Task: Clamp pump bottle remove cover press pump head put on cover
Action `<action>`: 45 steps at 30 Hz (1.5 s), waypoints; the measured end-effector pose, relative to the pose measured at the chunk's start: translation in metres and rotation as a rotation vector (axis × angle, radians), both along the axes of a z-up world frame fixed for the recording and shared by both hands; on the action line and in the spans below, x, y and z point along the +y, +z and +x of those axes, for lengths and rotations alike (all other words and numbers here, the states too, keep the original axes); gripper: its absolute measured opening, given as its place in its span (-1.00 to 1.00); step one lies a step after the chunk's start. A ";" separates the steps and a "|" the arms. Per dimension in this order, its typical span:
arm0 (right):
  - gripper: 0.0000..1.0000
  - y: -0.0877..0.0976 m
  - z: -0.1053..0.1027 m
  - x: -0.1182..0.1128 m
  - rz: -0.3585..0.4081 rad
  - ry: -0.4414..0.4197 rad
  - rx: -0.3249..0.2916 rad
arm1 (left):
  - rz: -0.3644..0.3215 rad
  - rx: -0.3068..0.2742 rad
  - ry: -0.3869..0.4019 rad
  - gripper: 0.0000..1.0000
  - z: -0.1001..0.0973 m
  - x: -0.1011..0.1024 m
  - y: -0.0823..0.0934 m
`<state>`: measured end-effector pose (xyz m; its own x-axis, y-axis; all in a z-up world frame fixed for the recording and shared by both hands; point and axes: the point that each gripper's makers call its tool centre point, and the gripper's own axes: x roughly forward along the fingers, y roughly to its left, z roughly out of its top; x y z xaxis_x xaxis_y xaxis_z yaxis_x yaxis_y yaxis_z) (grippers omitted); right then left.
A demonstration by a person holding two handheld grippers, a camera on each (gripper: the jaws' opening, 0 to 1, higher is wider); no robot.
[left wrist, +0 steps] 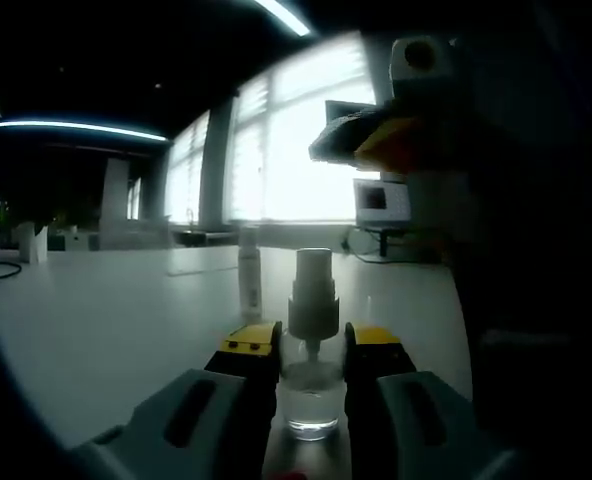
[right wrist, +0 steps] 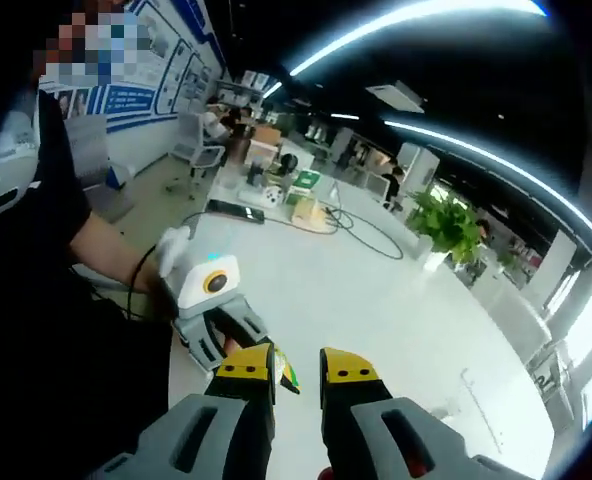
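The left gripper (left wrist: 311, 345) is seen closed on the pump bottle (left wrist: 311, 395), its yellow-tipped jaws pressed against either side of the clear body just below the pump head (left wrist: 313, 295). The bottle is held upright on the white table (left wrist: 106, 330), and the cover (left wrist: 249, 272) is seen standing on the table just beyond it. The right gripper (right wrist: 294, 372) is seen above the same table with a narrow gap between its jaws and nothing between them. In the right gripper view, the left gripper is held in a white-gloved hand (right wrist: 171, 250).
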<state>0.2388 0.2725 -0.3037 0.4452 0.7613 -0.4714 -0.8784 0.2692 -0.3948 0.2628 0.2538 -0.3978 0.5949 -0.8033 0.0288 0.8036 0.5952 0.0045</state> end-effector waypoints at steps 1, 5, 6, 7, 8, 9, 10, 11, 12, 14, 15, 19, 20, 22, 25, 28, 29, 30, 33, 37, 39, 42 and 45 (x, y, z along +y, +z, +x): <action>-0.75 0.000 0.001 0.001 -0.007 -0.003 -0.002 | 0.000 0.000 0.000 -0.68 0.000 0.000 0.000; -0.78 0.004 0.005 0.006 -0.008 -0.024 -0.023 | 0.000 0.001 -0.002 -0.68 0.000 0.000 0.000; -0.78 0.004 0.005 0.007 -0.014 -0.024 -0.024 | 0.000 0.001 -0.002 -0.68 0.000 0.000 0.000; -0.78 0.003 0.005 0.008 -0.027 -0.019 -0.026 | 0.000 0.002 -0.001 -0.68 0.000 0.000 0.000; -0.78 0.002 0.006 0.008 -0.040 -0.014 -0.029 | 0.001 0.002 0.000 -0.68 0.000 0.000 0.000; -0.78 0.001 0.007 0.008 -0.047 -0.012 -0.029 | 0.002 0.002 0.003 -0.68 0.001 0.000 0.000; -0.79 0.000 0.008 0.009 -0.060 -0.006 -0.027 | 0.003 0.002 0.006 -0.68 0.001 0.000 0.000; -0.79 -0.001 0.008 0.009 -0.074 0.003 -0.024 | 0.003 0.002 0.007 -0.68 0.001 0.000 0.000; -0.79 -0.003 0.007 0.009 -0.095 0.018 -0.017 | 0.003 0.001 0.007 -0.68 0.001 0.000 0.000; -0.79 -0.008 0.004 0.009 -0.163 0.067 -0.011 | 0.003 0.000 0.007 -0.68 0.001 0.000 0.000; -0.79 -0.010 0.003 0.009 -0.179 0.081 -0.004 | 0.003 0.000 0.007 -0.68 0.001 0.000 0.000; -0.79 -0.009 -0.003 0.014 -0.230 0.150 0.024 | 0.002 0.000 0.005 -0.68 0.001 0.000 0.000; -0.79 -0.008 -0.002 0.016 -0.238 0.159 0.026 | 0.002 0.000 0.005 -0.68 0.001 0.000 0.000; -0.79 -0.012 -0.002 0.014 -0.296 0.191 0.021 | 0.002 0.000 0.004 -0.68 0.001 0.000 0.000; -0.79 -0.017 -0.002 0.015 -0.343 0.221 0.021 | 0.003 -0.002 0.004 -0.68 0.000 -0.001 0.001; -0.79 -0.020 0.001 0.015 -0.367 0.223 0.025 | 0.003 -0.002 0.004 -0.68 0.000 -0.001 0.001; -0.79 -0.021 0.001 0.014 -0.374 0.227 0.027 | 0.003 -0.002 0.004 -0.68 0.000 -0.001 0.001; -0.79 -0.020 0.001 0.014 -0.379 0.229 0.026 | 0.003 -0.003 0.004 -0.68 0.000 -0.001 0.001; -0.79 -0.018 0.005 0.016 -0.383 0.232 0.027 | 0.003 -0.003 0.002 -0.68 -0.001 -0.001 0.001; -0.79 -0.023 0.002 0.016 -0.437 0.271 0.039 | 0.003 -0.003 0.002 -0.68 -0.001 -0.001 0.000; -0.79 -0.027 0.001 0.015 -0.479 0.289 0.033 | 0.003 -0.002 0.002 -0.68 -0.001 -0.001 0.001; -0.79 -0.027 -0.001 0.017 -0.504 0.308 0.048 | 0.004 -0.003 0.002 -0.68 0.000 0.000 0.000; -0.80 -0.024 0.002 0.017 -0.521 0.311 0.059 | 0.003 -0.003 0.003 -0.68 0.000 0.000 0.000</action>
<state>0.2410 0.2895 -0.3274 0.2008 0.5137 -0.8342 -0.9092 -0.2192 -0.3539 0.2627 0.2537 -0.3975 0.5969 -0.8018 0.0281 0.8019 0.5974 0.0090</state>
